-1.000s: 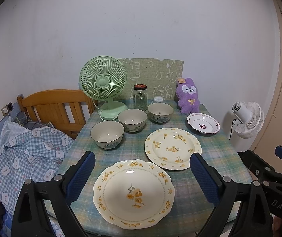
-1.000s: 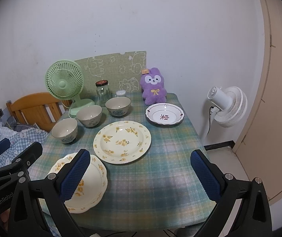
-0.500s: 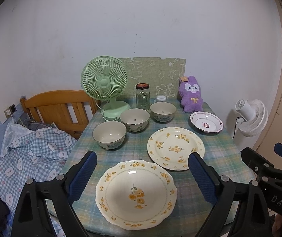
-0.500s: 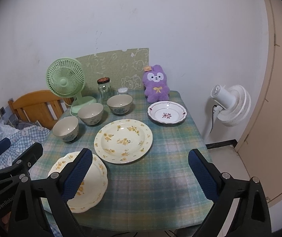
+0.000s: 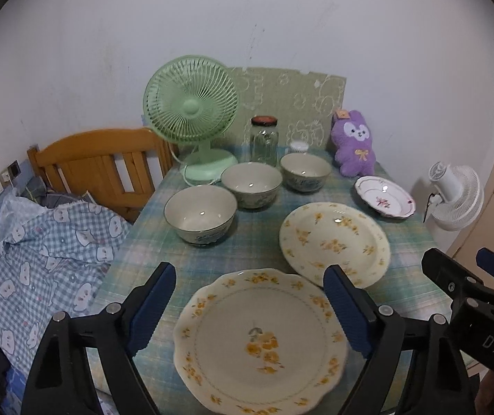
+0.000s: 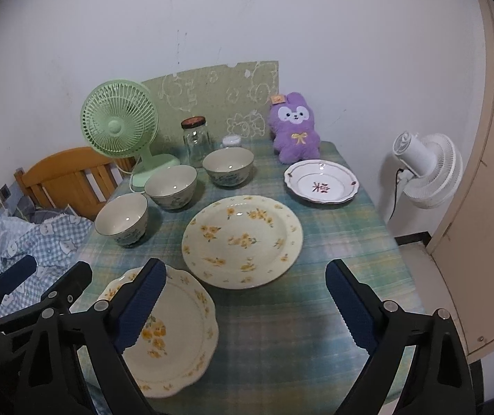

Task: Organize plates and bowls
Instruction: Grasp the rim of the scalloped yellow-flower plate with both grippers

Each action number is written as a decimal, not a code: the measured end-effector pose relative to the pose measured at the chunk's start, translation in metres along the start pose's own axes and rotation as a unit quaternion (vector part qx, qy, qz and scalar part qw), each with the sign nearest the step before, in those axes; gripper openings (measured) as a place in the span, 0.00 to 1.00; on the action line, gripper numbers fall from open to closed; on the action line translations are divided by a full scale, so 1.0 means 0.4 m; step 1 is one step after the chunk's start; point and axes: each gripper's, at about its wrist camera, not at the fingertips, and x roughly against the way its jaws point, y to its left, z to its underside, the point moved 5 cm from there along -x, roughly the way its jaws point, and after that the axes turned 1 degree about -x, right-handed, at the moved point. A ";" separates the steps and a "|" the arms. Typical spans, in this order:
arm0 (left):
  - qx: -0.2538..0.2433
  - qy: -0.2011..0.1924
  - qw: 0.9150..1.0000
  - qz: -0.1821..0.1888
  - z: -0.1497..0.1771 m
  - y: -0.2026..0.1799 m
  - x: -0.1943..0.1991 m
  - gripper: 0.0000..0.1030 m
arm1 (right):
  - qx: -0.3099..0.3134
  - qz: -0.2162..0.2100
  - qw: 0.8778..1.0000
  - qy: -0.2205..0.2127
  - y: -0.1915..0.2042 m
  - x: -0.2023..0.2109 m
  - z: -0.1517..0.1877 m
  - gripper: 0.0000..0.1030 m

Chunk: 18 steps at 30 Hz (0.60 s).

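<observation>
**Crockery spread on a checked surface, both tongs closing on nothing**

Crockery covers most of a surface (image 6: pixel 333 311) dressed in a green and blue checked cloth, pushed against a pale wall. Along the back stand a green desk fan (image 5: pixel 191 103), a glass jar (image 5: pixel 264 140) with a dark lid, a small white-lidded pot (image 5: pixel 298 146) and a purple plush rabbit (image 6: pixel 295 128), with a green patterned board (image 6: pixel 212 90) leaning on the wall behind them.

Three bowls run in a diagonal row: the nearest bowl (image 5: pixel 200 212), the middle bowl (image 5: pixel 251 183) and the far bowl (image 5: pixel 305 171), each upright and apart from its neighbours. To their right lies a round yellow-flowered plate (image 6: pixel 241 238), and beyond it, near the rabbit, a small white dish (image 6: pixel 321 181) with a red motif. A scalloped plate (image 5: pixel 260 342) with yellow flowers sits at the near edge (its rim just beside the round plate's).

Left of the surface are a wooden headboard (image 5: pixel 98 162) and blue checked bedding (image 5: pixel 39 263); to the right, a white fan (image 6: pixel 427 169) stands by a beige door (image 6: pixel 489 173).

The left tongs (image 5: pixel 250 311) hover over the scalloped plate, jaws wide but closing, gripping nothing. The right tongs (image 6: pixel 243 304) hang over bare cloth, likewise wide, closing and empty.
</observation>
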 end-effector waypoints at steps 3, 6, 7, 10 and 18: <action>0.003 0.019 1.000 -0.004 0.017 0.025 -0.048 0.85 | -0.003 0.003 1.000 0.017 0.026 -0.044 0.017 0.92; 0.010 0.044 0.999 -0.007 0.042 0.055 -0.098 0.85 | -0.004 0.003 0.999 0.036 0.053 -0.087 0.041 0.92; 0.011 0.051 0.999 -0.007 0.052 0.066 -0.117 0.85 | -0.003 0.005 0.999 0.040 0.060 -0.100 0.050 0.92; 0.008 0.066 0.998 -0.014 0.078 0.087 -0.163 0.85 | 0.003 0.012 0.998 0.055 0.082 -0.145 0.079 0.91; 0.006 0.127 0.992 -0.013 0.172 0.131 -0.273 0.74 | 0.006 0.017 0.994 0.111 0.128 -0.267 0.166 0.83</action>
